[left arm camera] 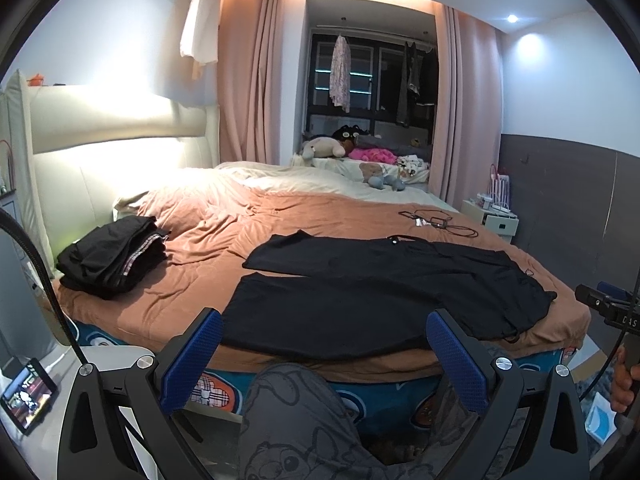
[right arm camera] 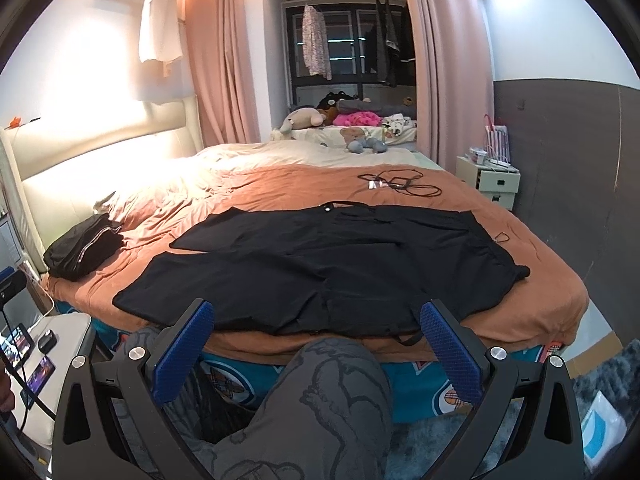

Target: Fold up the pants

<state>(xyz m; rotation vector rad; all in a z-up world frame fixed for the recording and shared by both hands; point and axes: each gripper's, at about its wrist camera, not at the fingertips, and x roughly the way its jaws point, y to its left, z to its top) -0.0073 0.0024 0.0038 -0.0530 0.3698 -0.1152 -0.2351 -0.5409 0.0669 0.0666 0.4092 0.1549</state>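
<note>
Left wrist and right wrist views: black pants spread flat, both jaws released

Left wrist view shows the left gripper (left arm camera: 324,354) with its jaws spread wide and nothing between them, held back from the bed edge above the person's knee (left arm camera: 296,408). Just beyond the jaw tips lie the black pants (left arm camera: 384,288), spread flat on the brown bedspread (left arm camera: 280,216), legs running off to the left of the jaws and the waist to the right. In the right wrist view the right gripper (right arm camera: 316,344) is likewise released and empty, short of the pants' near edge, with the waist end ahead and to its right.

No fold looks begun, so the step in hand is probably the first grasp. To do it well, each gripper would likely pinch only the near edge of the fabric, one toward the leg hems and one toward the waist, then carry the near leg over onto the far one with the edges lined up and the bedspread left out of the pinch.

Far left of the jaws, a stack of folded dark clothes (left arm camera: 114,256) sits on the bed. A tangle of black cable (right arm camera: 400,184) lies beyond the pants. No container is in play.
</note>
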